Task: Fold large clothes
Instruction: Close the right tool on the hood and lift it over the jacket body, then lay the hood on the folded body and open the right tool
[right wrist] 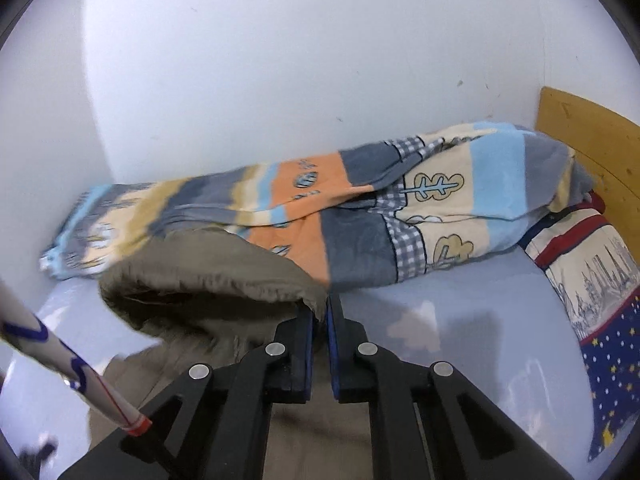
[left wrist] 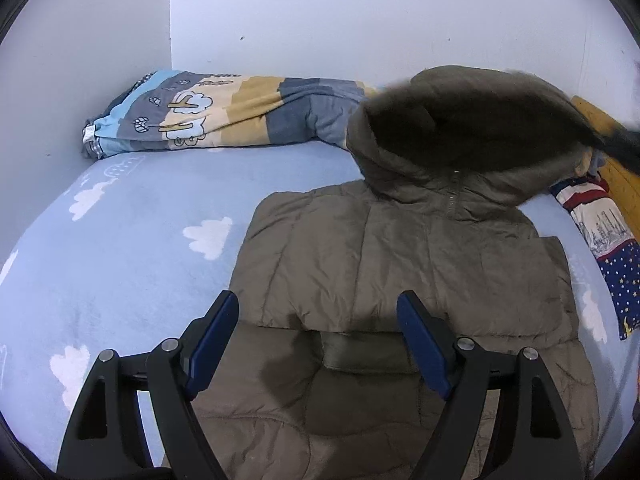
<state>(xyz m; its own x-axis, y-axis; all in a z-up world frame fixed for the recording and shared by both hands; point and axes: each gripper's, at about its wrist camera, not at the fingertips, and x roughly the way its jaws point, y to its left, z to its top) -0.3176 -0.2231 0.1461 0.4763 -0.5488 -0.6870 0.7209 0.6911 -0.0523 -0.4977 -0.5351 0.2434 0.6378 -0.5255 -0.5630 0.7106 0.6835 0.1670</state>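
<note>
Now right hand-held gripper (right wrist: 320,312) clamped on jacket hood (right wrist: 208,276), left hand-held gripper (left wrist: 318,304) apart above jacket (left wrist: 400,248).

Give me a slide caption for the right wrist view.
Right gripper shut on the olive jacket's hood over the blue bed sheet.

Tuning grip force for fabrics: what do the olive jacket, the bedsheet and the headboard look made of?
Olive jacket: looks like thin woven synthetic shell, slight sheen, quilted and crinkled, so probably padded; hood edge looks fuzzy. The right gripper is shut on that edge.
Bedsheet: matte, soft, faintly napped cloth with printed white clouds, maybe fleece or brushed cotton.
Headboard: yellowish wood or wood veneer, grain visible, smooth finish.
</note>
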